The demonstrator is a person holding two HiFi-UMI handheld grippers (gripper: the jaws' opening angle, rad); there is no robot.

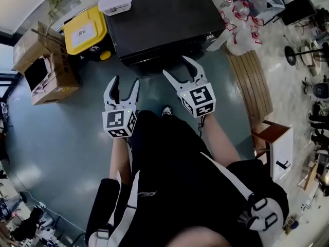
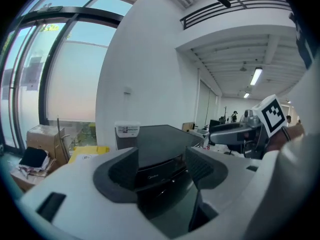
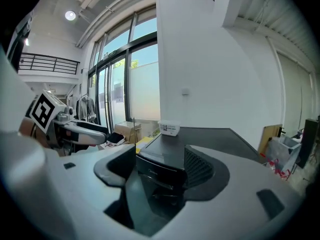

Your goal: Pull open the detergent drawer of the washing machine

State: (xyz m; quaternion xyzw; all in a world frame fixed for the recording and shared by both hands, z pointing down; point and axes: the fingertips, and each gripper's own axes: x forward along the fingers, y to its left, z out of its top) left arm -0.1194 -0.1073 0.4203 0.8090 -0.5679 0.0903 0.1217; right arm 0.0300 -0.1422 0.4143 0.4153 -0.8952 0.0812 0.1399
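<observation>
A workshop-like lab hall: tall windows (image 3: 127, 79), a mezzanine railing (image 3: 47, 64), cardboard boxes (image 1: 43, 66) and cluttered gear (image 1: 313, 60).

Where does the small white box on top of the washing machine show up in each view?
Head view: the white box is at the top, left of centre, on the machine's far left corner.
Left gripper view: the box is left of centre, just above the left jaw.
Right gripper view: the box is near centre, above the jaws.
Shared landmark: the dark washing machine it sits on.
</observation>
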